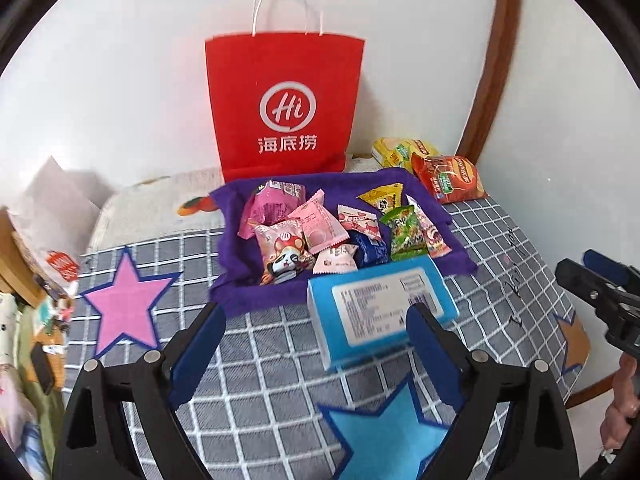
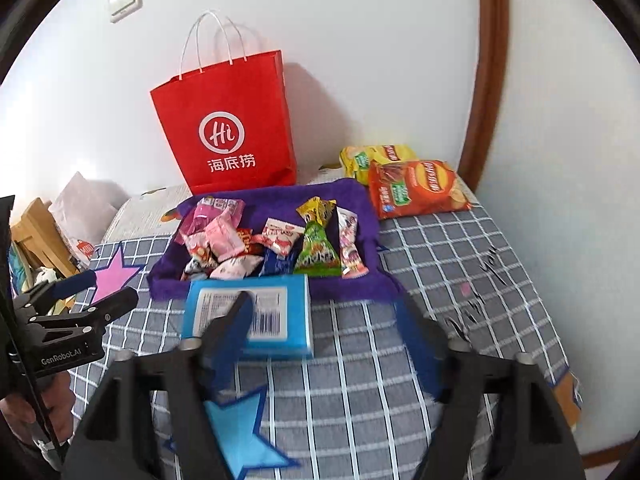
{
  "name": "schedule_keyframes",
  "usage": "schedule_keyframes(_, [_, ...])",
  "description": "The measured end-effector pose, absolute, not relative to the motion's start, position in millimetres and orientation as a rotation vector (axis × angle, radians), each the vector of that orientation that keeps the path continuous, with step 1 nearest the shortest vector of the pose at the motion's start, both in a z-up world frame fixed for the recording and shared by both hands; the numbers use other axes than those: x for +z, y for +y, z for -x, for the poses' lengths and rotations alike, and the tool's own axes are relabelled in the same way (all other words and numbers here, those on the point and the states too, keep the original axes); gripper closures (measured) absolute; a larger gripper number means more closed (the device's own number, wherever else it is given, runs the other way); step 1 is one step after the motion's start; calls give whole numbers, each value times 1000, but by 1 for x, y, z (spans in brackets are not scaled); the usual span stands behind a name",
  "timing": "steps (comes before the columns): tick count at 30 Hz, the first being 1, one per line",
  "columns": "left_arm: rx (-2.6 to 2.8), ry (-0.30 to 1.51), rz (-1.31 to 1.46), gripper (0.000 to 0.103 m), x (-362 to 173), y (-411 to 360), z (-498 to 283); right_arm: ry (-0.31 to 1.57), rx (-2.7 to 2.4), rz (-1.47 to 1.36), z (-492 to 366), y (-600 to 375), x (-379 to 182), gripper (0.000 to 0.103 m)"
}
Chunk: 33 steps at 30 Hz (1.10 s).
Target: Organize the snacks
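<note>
Several small snack packets (image 1: pixel 320 228) (image 2: pixel 276 242) lie piled on a purple cloth (image 1: pixel 256 288) (image 2: pixel 364 280) on the checked table. A blue box (image 1: pixel 380 312) (image 2: pixel 276 316) lies flat just in front of the cloth. Two chip bags, yellow (image 1: pixel 400 150) (image 2: pixel 376 158) and orange (image 1: pixel 448 180) (image 2: pixel 416 192), lie at the back right. A red paper bag (image 1: pixel 284 104) (image 2: pixel 228 128) stands against the wall. My left gripper (image 1: pixel 316 328) is open and empty, hovering before the box. My right gripper (image 2: pixel 324 316) is open and empty above the box's near side.
The checked cloth carries a pink star (image 1: pixel 124 300) (image 2: pixel 112 276) at the left and a blue star (image 1: pixel 384 428) (image 2: pixel 240 428) at the front. A wooden frame (image 1: pixel 492 60) (image 2: pixel 484 72) stands at the right. Clutter lies beyond the left edge (image 1: pixel 36 280).
</note>
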State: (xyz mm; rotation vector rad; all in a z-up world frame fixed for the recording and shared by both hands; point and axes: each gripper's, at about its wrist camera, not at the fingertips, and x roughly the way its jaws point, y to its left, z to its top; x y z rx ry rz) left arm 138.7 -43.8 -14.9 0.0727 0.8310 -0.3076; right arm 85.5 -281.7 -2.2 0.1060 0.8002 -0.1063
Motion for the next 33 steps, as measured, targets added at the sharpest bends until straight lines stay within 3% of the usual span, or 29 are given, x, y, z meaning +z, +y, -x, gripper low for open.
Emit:
schedule_keyframes(6, [-301,767,-120,7,2,-48,-91,761,-138,-134,-32,-287,8,3])
schedule_keyframes(18, [-312,703,-100,7,22,-54,-32,759,-176,-131,29,-285,19,3])
schedule_keyframes(33, [-294,693,-68,7,27,-46,-15,734,-178,-123,54,-277,30,3])
